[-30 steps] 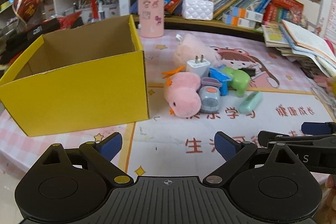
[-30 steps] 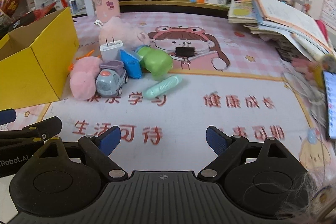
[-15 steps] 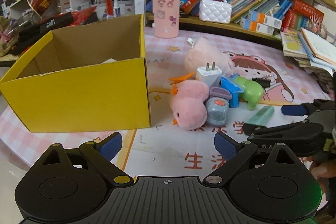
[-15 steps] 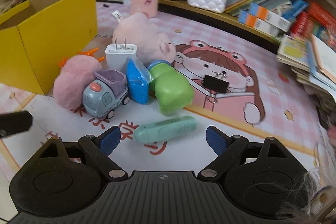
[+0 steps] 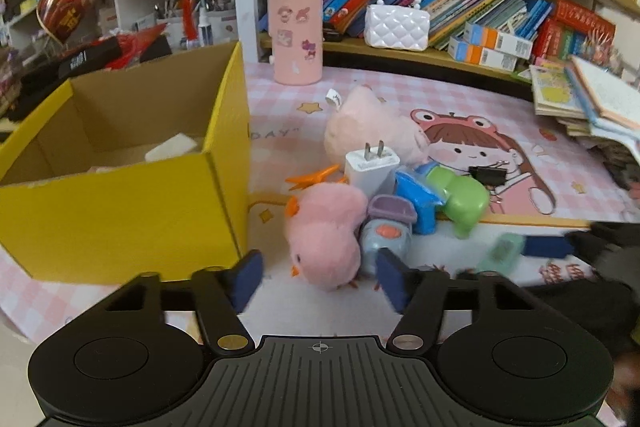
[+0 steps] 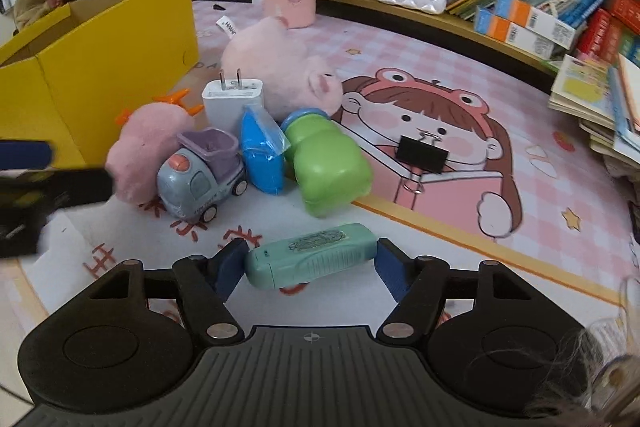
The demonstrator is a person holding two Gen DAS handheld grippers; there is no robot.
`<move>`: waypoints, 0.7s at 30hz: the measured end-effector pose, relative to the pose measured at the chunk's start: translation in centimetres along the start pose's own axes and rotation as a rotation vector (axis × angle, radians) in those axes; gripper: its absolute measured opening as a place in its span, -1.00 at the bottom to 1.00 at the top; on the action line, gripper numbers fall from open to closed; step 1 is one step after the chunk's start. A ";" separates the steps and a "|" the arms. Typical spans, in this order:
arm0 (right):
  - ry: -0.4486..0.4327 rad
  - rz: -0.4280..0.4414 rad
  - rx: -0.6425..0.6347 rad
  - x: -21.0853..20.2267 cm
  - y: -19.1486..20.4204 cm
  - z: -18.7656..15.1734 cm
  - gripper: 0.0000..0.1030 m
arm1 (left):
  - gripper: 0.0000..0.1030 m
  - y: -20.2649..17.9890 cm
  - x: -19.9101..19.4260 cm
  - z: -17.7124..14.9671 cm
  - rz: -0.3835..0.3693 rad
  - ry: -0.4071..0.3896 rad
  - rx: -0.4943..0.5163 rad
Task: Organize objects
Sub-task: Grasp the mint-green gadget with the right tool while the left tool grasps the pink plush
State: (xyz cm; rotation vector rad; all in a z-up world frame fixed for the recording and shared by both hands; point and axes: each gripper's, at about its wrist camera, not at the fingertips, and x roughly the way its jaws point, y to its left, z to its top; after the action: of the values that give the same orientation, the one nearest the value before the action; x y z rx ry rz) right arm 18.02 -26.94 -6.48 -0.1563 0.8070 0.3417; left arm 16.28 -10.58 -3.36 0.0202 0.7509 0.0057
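From the left wrist view, the left gripper (image 5: 318,277) is closing around the pink chick plush (image 5: 322,233), which lies between its blue pads just right of the yellow box (image 5: 120,219); whether the pads already press the fur cannot be told. Inside the box a white item (image 5: 172,149) already rests, so a little sorting seems done.

From the right wrist view, the right gripper (image 6: 308,265) is closing on the mint green case (image 6: 312,255), which lies flat between its pads, well right of the yellow box (image 6: 112,67); the pads look just at its ends, not yet clamped. Still piled beside the box are the toy truck (image 6: 200,179), white charger (image 6: 234,103), blue packet (image 6: 262,155), green toy (image 6: 326,171) and pink pig plush (image 6: 280,75). Most of the tidying appears left.
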 end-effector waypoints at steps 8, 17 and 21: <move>-0.077 0.035 0.054 -3.6 0.4 -0.7 0.30 | -0.22 -0.9 3.7 1.8 0.062 0.040 -0.010; -0.098 0.054 0.048 -4.8 1.4 -0.8 0.30 | -0.13 -0.9 6.7 1.9 0.096 0.082 -0.025; -0.102 0.049 0.054 -5.2 1.7 -1.0 0.30 | -0.20 -0.5 6.6 1.5 0.081 0.071 -0.020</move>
State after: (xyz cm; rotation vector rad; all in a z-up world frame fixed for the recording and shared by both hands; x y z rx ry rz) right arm 13.39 -26.84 -3.37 -0.0679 0.7197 0.3704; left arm 22.11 -11.01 -6.82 0.0312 0.8204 0.0919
